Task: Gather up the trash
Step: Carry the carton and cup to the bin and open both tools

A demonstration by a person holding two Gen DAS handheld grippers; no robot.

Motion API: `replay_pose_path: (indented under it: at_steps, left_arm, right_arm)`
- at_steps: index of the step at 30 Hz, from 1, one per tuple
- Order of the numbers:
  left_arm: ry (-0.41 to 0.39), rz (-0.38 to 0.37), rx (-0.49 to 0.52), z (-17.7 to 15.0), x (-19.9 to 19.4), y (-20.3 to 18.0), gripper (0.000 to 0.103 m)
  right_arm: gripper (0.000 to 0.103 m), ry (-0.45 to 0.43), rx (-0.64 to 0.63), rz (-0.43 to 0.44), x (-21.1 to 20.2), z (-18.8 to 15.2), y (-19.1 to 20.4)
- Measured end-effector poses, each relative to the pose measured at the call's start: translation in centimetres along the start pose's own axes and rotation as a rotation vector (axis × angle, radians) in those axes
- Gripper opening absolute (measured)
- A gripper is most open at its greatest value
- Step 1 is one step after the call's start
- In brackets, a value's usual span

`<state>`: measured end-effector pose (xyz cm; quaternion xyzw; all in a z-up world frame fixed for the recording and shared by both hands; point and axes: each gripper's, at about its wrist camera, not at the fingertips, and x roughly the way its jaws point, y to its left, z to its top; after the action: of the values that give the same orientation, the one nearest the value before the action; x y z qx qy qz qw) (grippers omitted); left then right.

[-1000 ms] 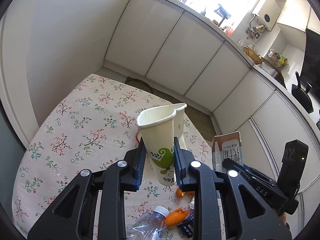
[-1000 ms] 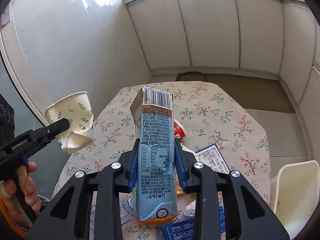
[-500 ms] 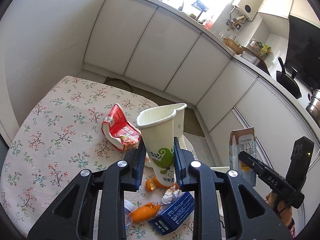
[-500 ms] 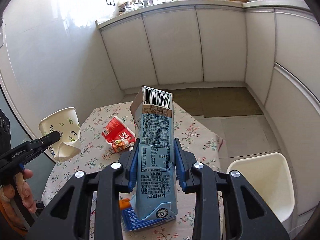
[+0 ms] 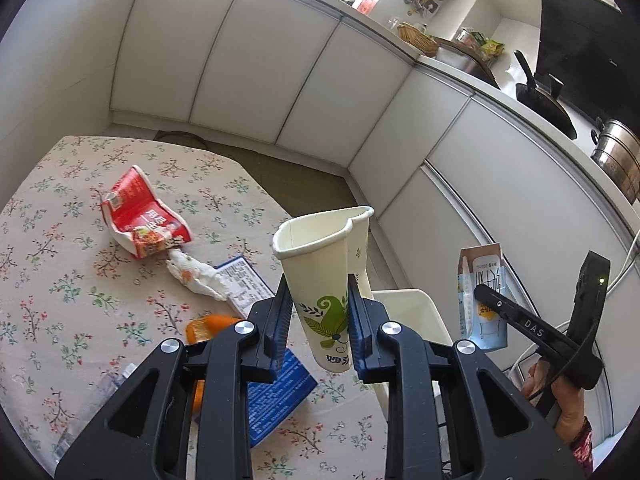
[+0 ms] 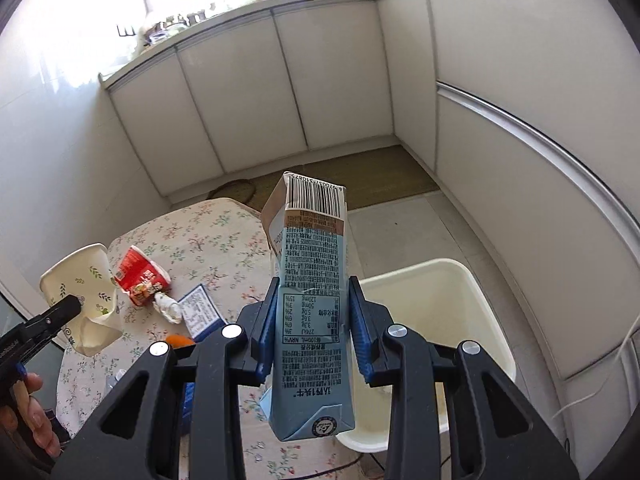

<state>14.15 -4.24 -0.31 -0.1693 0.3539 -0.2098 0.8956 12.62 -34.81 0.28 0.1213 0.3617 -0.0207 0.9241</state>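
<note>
The table [image 5: 60, 240] under me wears a cream cloth printed with small flower sprigs. On it lie a crushed red noodle cup [image 5: 140, 220], a crumpled white tissue [image 5: 196, 276] touching its mouth, a printed blue leaflet [image 5: 244, 284] beside the tissue, a piece of orange peel [image 5: 204, 326] and a blue box [image 5: 276, 396] partly hidden behind my left tongs. White cabinet doors [image 5: 256, 64] run round the corner of the kitchen, with a cluttered counter above; a dark pan [image 5: 544, 100] and a steel pot [image 5: 616, 156] stand on the right stretch. A brown mat [image 6: 360, 176] covers the floor beyond the table.

My left gripper [image 5: 318, 320] is clamped on a dented paper cup [image 5: 320, 276] with a green leaf print, held upright over the table's edge. My right gripper [image 6: 312, 324] is squeezed tight on a pale blue milk carton [image 6: 310, 280], barcode end up. The cream trash bin [image 6: 440, 308] stands on the floor just beside the table, to the right of the carton in the right wrist view.

A second ago both views looked mostly across the table; now both have swung right, the bin has come fully into sight, and the noodle cup lies farther left. Both grips are unchanged.
</note>
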Motion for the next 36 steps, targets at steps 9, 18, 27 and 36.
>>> replay_pose_path:
  at_steps: [9,18,27,36]
  left_arm:
    - [0.069,-0.057,0.065,-1.8,4.1,-5.7,0.024]
    - [0.108,-0.114,0.123,-2.0,7.3,-11.6,0.024]
    - [0.147,-0.169,0.186,-1.9,10.5,-16.9,0.025]
    - [0.230,-0.193,0.193,-2.4,14.3,-19.5,0.026]
  right_arm:
    - [0.058,0.034,0.098,-0.070,-0.4,-1.5,-5.8]
    - [0.093,-0.117,0.158,-0.286,-4.6,-0.9,-9.3]
    - [0.096,-0.135,0.212,-0.457,-6.0,-1.2,-13.0]
    - [0.096,-0.133,0.234,-0.507,-6.8,-2.0,-14.4]
